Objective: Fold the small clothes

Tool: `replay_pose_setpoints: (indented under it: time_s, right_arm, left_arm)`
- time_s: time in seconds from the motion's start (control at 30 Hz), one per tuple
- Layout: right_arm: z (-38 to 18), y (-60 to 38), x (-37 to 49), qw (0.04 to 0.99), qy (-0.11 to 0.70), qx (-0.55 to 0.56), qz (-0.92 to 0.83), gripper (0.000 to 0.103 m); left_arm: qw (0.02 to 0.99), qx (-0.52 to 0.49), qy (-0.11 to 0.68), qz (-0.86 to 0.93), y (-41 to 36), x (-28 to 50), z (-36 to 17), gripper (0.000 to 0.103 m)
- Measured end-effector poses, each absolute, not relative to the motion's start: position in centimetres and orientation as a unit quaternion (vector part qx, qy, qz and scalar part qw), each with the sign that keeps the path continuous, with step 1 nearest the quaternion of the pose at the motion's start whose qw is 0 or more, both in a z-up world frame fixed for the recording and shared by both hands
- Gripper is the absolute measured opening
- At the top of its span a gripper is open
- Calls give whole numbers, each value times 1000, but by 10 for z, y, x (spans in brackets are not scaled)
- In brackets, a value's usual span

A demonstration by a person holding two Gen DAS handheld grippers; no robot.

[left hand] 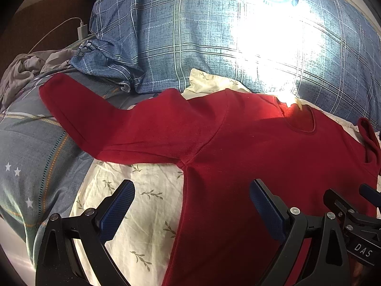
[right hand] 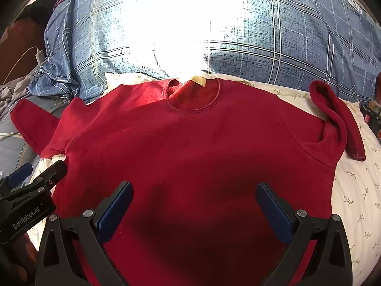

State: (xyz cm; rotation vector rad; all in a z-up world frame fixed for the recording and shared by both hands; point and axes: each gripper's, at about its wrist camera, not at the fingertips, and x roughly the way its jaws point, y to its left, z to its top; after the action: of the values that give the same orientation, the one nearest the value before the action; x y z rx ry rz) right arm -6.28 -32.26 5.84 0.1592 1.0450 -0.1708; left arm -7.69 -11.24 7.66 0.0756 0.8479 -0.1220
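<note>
Red long-sleeved knit sweater point(right hand: 190, 147) lies flat on cream leaf-print sheet point(right hand: 357, 190). Left gripper point(left hand: 191, 205) and right gripper point(right hand: 194, 205) hover above it, jaws spread, empty.

Red sweater point(right hand: 190, 147), blue plaid quilt point(right hand: 285, 35), leaf-print cream sheet point(right hand: 357, 190)

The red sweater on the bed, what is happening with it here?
A person holds a two-finger gripper in each hand above a red sweater spread front side up on a cream leaf-print sheet. Both the left gripper and the right gripper are open and hold nothing. One sleeve lies stretched out to the side; the other sleeve is bent back on itself. No fold of the body is made yet. A blue plaid quilt lies behind the collar.
</note>
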Motion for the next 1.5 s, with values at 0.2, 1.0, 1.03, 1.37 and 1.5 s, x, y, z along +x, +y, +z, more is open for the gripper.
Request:
replay_pose_setpoints:
  time_s: [0.2, 1.0, 1.03, 1.37, 1.5]
  right_arm:
    - [55, -319, -59, 859, 501, 80, -73, 102]
    - [45, -302, -46, 854, 513, 72, -41, 101]
    - [44, -302, -46, 854, 514, 71, -40, 101]
    - [40, -303, -49, 852, 517, 75, -41, 101]
    - [40, -305, -52, 853, 515, 78, -40, 101]
  left_arm:
    - [911, 32, 409, -47, -100, -70, 79, 97]
    - [894, 18, 392, 215, 56, 91, 80, 85]
    - [894, 22, 391, 218, 53, 95, 78, 85]
    - [903, 36, 379, 199, 61, 118, 75, 11]
    - [910, -6, 380, 166, 67, 108, 90, 8]
